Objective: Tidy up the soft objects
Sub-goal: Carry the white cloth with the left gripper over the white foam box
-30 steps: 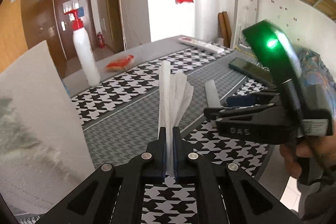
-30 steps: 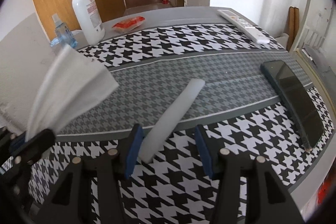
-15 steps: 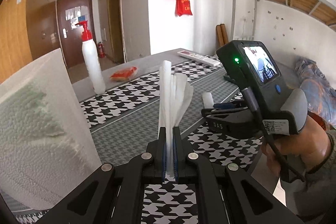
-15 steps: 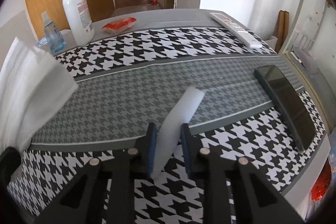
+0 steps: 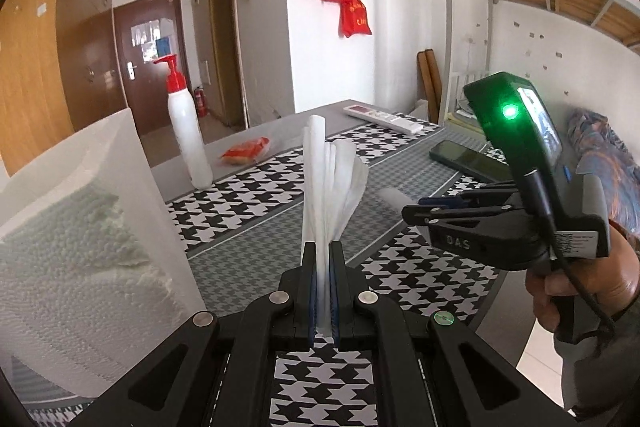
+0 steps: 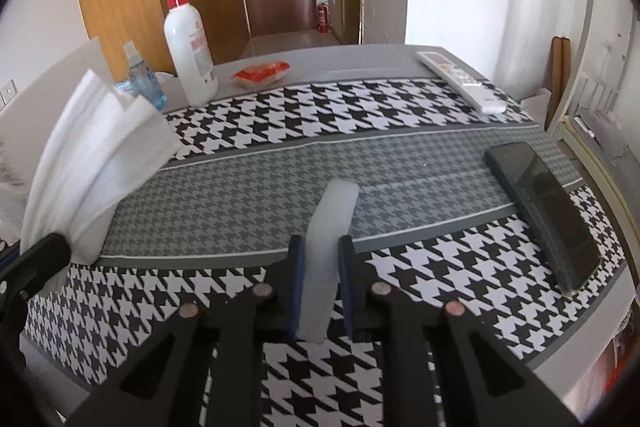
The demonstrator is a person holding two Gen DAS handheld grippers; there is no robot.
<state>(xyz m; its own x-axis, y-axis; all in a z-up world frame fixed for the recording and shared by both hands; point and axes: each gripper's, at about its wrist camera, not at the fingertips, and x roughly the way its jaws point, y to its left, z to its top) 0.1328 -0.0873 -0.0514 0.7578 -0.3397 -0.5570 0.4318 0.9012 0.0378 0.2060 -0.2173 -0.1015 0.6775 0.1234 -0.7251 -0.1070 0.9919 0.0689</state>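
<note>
Left gripper (image 5: 323, 291) clamps fanned white sheets (image 5: 332, 187); right gripper (image 6: 322, 291), jaws just closing, pinches white foam strip (image 6: 330, 231) above desk (image 6: 248, 195) front edge.

left gripper (image 5: 323, 291): black, blue pads, silver screws | right gripper (image 6: 322, 291): same, "das" marking

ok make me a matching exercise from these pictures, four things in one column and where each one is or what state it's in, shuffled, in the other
Things:
1. foam strip
2. folded white cloth
3. phone
4. pump bottle

States:
A. lies flat, screen up, on the right side of the table
B. clamped in the right tool
C. stands upright at the far edge of the table
D. fans out above the shut left tool

Pairs: 1-B, 2-D, 3-A, 4-C
</note>
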